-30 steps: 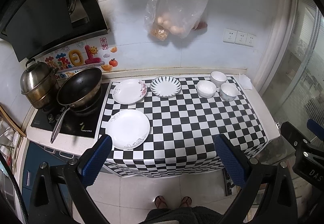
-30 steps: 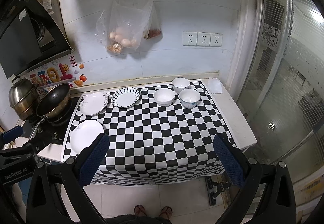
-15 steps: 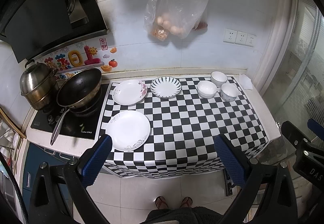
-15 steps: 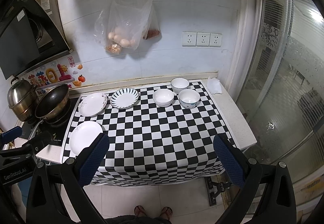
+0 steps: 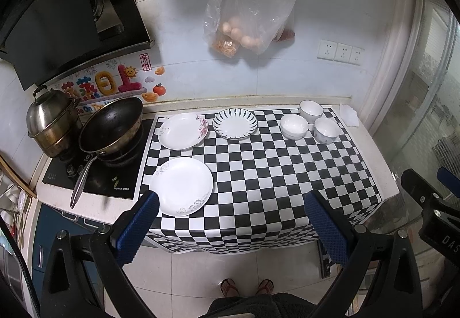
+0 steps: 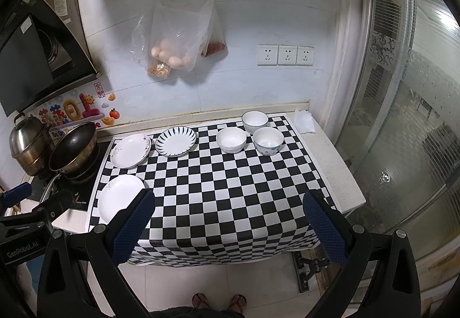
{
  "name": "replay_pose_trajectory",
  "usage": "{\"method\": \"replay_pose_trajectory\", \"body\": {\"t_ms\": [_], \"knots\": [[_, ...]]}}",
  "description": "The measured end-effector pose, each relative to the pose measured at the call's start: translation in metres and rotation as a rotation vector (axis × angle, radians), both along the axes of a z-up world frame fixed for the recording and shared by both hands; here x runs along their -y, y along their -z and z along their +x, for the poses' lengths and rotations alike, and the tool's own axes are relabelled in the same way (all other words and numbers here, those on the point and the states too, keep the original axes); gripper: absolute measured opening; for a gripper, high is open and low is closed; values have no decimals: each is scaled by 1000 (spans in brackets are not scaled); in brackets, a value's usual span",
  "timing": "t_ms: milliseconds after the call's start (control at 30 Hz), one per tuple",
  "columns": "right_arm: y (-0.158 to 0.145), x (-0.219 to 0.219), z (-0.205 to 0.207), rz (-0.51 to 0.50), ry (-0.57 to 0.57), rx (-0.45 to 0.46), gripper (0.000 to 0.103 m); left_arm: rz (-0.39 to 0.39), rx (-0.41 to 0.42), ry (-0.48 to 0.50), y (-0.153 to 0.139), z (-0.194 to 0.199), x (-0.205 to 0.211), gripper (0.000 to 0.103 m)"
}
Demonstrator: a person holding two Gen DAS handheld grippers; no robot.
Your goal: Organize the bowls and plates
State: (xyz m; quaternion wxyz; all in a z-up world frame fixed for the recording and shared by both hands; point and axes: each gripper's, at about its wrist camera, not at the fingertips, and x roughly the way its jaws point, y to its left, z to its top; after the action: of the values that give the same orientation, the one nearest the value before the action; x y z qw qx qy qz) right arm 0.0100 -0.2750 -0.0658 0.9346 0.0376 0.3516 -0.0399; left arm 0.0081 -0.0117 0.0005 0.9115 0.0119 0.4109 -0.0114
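Three plates lie on the checkered counter (image 5: pixel 273 174): a plain white plate (image 5: pixel 181 186) near the front left, a flowered plate (image 5: pixel 183 131) behind it, and a blue-striped plate (image 5: pixel 235 124) to its right. Three white bowls (image 5: pixel 293 126) (image 5: pixel 311 111) (image 5: pixel 326 130) cluster at the back right. My left gripper (image 5: pixel 230 220) is open, held off the counter's front edge with nothing between its fingers. My right gripper (image 6: pixel 228 220) is open too, likewise in front of the counter (image 6: pixel 230 188). The right wrist view shows the same plates (image 6: pixel 119 198) (image 6: pixel 130 150) (image 6: pixel 176 141) and bowls (image 6: pixel 231 139) (image 6: pixel 254 122) (image 6: pixel 268 140).
A black wok (image 5: pixel 110 124) and a steel pot (image 5: pixel 51 122) sit on the stove at left. A plastic bag of eggs (image 5: pixel 247 19) hangs on the wall. A crumpled white cloth (image 5: pixel 349 118) lies at the counter's right rear corner. A person's feet (image 5: pixel 247 286) stand on the tiled floor.
Both views have shifted only slightly; the grippers stay open and the dishes have not moved.
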Motion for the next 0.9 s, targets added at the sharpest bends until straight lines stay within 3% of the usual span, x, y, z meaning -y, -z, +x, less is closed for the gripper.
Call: {"method": "replay_pose_trajectory", "body": {"t_ms": [600,733,900], "knots": [[6,-2,25,32,16,-13,103,3,-6,-2,5,9,-5,103],[22,-5,46,81,1,-40,103,-27,-40,-36,25,34,-32,103],[83,-29,110,205,-98,-164,103,-43,-158,-178,86,83,-99,103]]}}
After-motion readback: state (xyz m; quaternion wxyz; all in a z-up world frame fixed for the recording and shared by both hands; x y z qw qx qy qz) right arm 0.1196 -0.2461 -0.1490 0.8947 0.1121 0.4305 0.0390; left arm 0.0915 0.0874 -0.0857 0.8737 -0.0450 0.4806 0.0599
